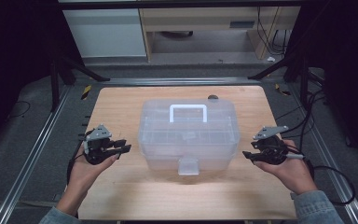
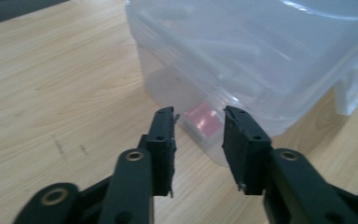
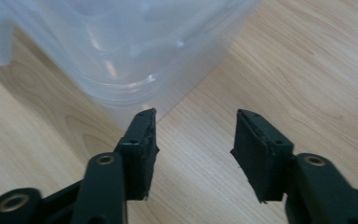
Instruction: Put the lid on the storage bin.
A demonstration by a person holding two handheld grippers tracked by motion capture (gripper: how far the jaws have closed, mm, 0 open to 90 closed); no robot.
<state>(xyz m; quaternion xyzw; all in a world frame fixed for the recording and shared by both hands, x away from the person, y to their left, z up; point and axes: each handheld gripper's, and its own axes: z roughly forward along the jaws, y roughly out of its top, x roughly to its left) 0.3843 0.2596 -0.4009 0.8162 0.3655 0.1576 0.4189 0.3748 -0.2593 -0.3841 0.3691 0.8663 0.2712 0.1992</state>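
Box (image 1: 189, 135) lies crosswise, latch (image 1: 188, 166) facing the person.

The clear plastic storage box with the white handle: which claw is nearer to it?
Left. The left claw sits just off the clear plastic storage box's left side; the right claw is also close, slightly farther, off its right side. Neither touches.

No legible text or labels anywhere.

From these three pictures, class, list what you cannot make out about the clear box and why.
- Contents of the clear box: high view, frosted lid blurs them.
- Pink item inside: left gripper view, blurred by the wall.
- Dark object behind the box: high view, half hidden, too small.
- Front latch: locked or not, too small.
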